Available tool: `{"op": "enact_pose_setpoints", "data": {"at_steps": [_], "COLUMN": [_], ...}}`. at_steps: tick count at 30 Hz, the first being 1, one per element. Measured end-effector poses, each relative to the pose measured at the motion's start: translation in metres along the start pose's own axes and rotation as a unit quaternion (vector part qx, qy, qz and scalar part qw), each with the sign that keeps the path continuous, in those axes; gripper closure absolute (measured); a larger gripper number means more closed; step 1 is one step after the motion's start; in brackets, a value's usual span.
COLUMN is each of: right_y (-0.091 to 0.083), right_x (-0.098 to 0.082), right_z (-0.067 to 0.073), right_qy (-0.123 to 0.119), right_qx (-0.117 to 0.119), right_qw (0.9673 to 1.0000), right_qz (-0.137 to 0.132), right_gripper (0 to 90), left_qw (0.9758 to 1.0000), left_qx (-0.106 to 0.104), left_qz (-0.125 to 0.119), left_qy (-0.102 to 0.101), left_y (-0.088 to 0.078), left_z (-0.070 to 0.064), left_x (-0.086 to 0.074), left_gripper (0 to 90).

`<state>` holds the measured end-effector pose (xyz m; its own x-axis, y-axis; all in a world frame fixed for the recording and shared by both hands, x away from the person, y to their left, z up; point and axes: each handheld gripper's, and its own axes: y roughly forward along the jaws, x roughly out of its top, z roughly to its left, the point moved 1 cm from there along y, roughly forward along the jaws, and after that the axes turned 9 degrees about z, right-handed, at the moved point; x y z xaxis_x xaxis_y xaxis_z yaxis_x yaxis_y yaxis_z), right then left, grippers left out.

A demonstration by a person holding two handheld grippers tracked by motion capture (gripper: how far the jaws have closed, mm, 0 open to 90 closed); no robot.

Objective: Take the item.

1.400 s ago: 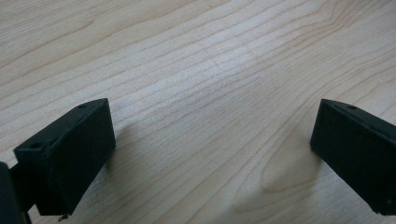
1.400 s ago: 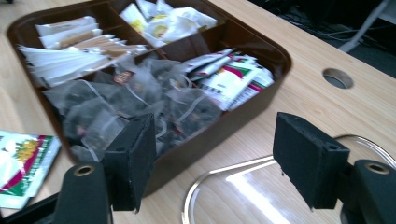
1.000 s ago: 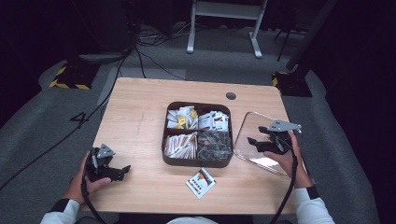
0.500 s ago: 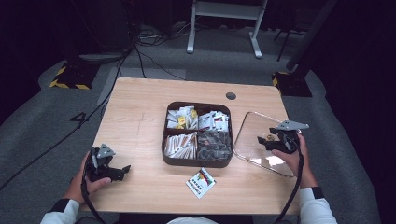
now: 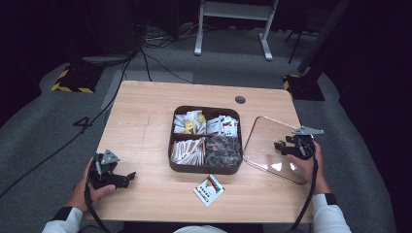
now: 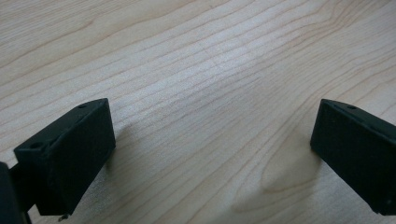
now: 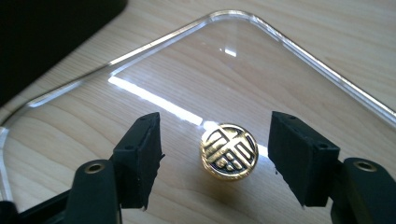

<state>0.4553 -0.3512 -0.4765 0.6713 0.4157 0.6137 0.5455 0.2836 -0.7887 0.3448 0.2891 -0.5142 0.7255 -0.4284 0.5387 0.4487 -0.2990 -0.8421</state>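
- We note the wooden surface (image 5: 145,121) first, pale and grained, carrying everything else.
- We see a dark square tray (image 5: 173,145) near its middle, split into four compartments: the two far ones hold small packets, the near left one pale sachets, the near right one dark pieces we cannot make out.
- To the right of the tray, with a narrow gap between them, lies a clear lid (image 5: 265,141) (image 7: 280,37), flat on the wood, its rounded corners catching light.
- A loose printed packet (image 5: 209,189) lies just in front of the tray, near the surface's front edge.
- Left gripper (image 5: 127,176) (image 6: 212,158): held low at the front left of the surface, well apart from the tray. Its jaws stand wide apart over bare wood, with nothing between them.
- Right gripper (image 5: 279,145) (image 7: 215,158): over the right side of the lid, pointing towards the tray. Its jaws have just been closing a little, yet they are parted.
- A gold knob (image 7: 229,151) with a dark pattern on its face sits on the lid, between the right gripper's jaws. We see clear gaps on both sides, so neither pad touches it.
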Motion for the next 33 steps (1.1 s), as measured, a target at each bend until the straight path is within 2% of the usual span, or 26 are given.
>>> {"op": "enact_pose_setpoints", "data": {"at_steps": [1, 8, 15, 18, 21, 33], "right_y": [0.003, 0.013, 0.02, 0.021, 0.021, 0.021], "right_x": [-0.002, -0.006, -0.008, -0.007, -0.007, -0.006], "right_z": [-0.001, -0.006, -0.006, -0.006, -0.006, -0.007], "right_qy": [0.0, 0.008, 0.01, 0.008, 0.007, 0.006], "right_qx": [-0.002, -0.005, 0.007, 0.003, -0.001, 0.0], "right_qw": [1.0, 0.9998, 0.9997, 0.9998, 0.9999, 0.9999], "right_qz": [0.008, 0.016, 0.02, 0.018, 0.013, 0.01], "right_gripper": [35.7, 36.4, 42.4, 46.6, 58.2, 59.0], "left_qw": [1.0, 1.0, 1.0, 1.0, 1.0, 1.0], "left_qx": [0.0, 0.001, 0.0, 0.0, 0.0, -0.001], "left_qz": [0.0, 0.001, 0.001, 0.0, 0.0, 0.0], "left_qy": [-0.001, 0.001, 0.001, 0.002, 0.002, 0.004], "left_y": [0.0, 0.0, 0.0, 0.0, 0.0, 0.0], "left_z": [0.0, 0.0, 0.0, 0.0, 0.0, 0.001], "left_x": [0.0, 0.0, 0.0, 0.0, 0.0, 0.001], "left_gripper": [0.1, 0.1, 0.0, 0.0, 0.0, 0.0]}}
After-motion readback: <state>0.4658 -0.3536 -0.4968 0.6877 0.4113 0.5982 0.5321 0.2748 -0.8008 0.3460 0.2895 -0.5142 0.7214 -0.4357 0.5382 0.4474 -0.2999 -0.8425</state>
